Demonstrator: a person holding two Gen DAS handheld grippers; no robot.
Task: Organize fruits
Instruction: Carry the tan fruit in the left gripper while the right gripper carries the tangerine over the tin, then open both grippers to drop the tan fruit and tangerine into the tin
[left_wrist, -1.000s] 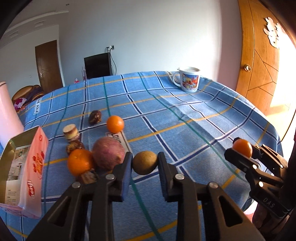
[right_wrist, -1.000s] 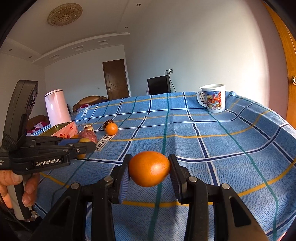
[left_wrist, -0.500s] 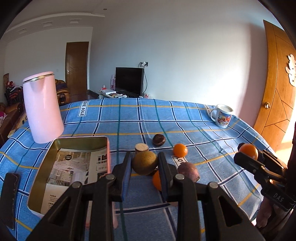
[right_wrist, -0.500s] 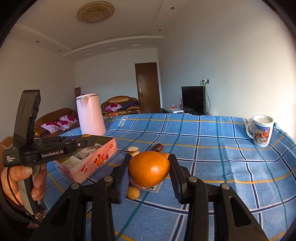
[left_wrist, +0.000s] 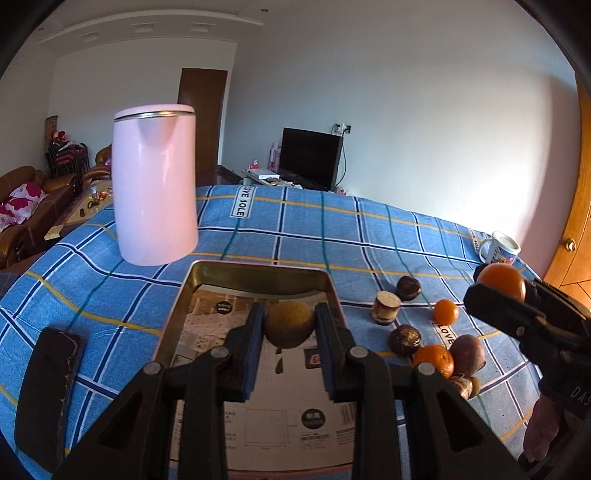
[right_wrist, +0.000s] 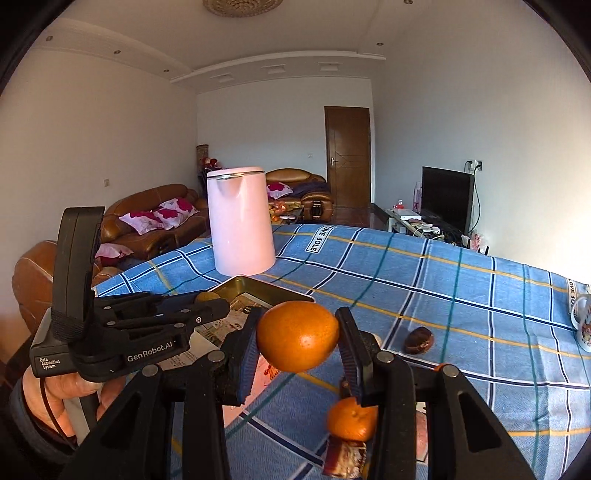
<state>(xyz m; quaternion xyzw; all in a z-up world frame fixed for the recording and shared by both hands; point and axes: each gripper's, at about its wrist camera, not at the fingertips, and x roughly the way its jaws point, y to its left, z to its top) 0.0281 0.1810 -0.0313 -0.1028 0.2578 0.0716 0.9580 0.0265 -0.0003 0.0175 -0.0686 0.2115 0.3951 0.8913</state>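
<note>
The brown round fruit (left_wrist: 289, 324) is clenched between the jaws of the left gripper (left_wrist: 289, 328) and now hangs over the open tin box (left_wrist: 258, 271), whereas a second ago it was out over the bare cloth beside the loose pile; the carry looks nearly finished and only the release into the box seems left. The right gripper (right_wrist: 297, 338) grasps a large orange (right_wrist: 297, 335) and has swung round likewise, so that it now faces the box and the pink kettle (right_wrist: 242, 221) from just beside the left gripper, probably next to unload. The box holds only a printed paper lining and no fruit yet. On the table (left_wrist: 369, 236), in the left wrist view, two small oranges (left_wrist: 446, 312), two dark wrinkled round fruits (left_wrist: 409, 288), one purple fruit (left_wrist: 467, 355) and one short cork-like cylinder (left_wrist: 386, 307) remain, plus a brownish piece half hidden behind the gripper frame that cannot be identified. One mug (left_wrist: 499, 249) stands at the far edge, one dark flat object (left_wrist: 44, 387) at the near left.
</note>
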